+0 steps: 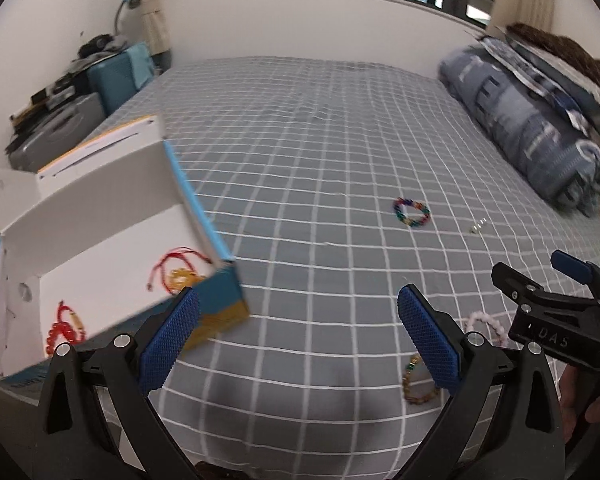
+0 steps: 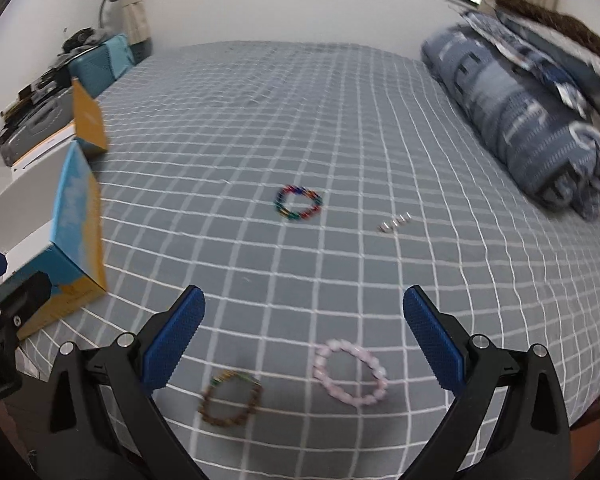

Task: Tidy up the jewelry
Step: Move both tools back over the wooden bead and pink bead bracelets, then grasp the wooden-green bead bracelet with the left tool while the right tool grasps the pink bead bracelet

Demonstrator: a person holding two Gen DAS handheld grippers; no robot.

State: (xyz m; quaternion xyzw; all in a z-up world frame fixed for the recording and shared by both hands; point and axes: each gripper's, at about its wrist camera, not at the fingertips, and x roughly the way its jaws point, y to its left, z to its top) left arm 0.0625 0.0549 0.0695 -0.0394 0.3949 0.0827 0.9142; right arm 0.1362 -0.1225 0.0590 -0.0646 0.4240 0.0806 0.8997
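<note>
Right gripper (image 2: 302, 340): spread wide, blue pads bare, nothing held, hovering above the grey checked bedsheet (image 2: 340, 120). Left gripper (image 1: 298, 340): equally wide, equally empty, close to the corner of the open white box (image 1: 112, 248).

Directly below the right jaws, a pink bead bracelet (image 2: 350, 372); just beside it, a brown bead bracelet (image 2: 230, 398). Farther up the sheet, a multicoloured bracelet (image 2: 299, 203), and near that a short row of small silvery pieces (image 2: 395, 222) (too small to identify). Inside the box already: a red cord bracelet (image 1: 176, 266), a yellowish bracelet (image 1: 184, 280) and a red bead bracelet (image 1: 62, 326). At the bed's far side, a folded blue quilt (image 2: 520, 120).

Judged light, limp and loosely strung, all of them, likely to sag or slide off a smooth pad. Best taken across one side of the loop, pads pressing slightly into the soft bedding to get under the beads. Pink one nearest, probably the next pick.
</note>
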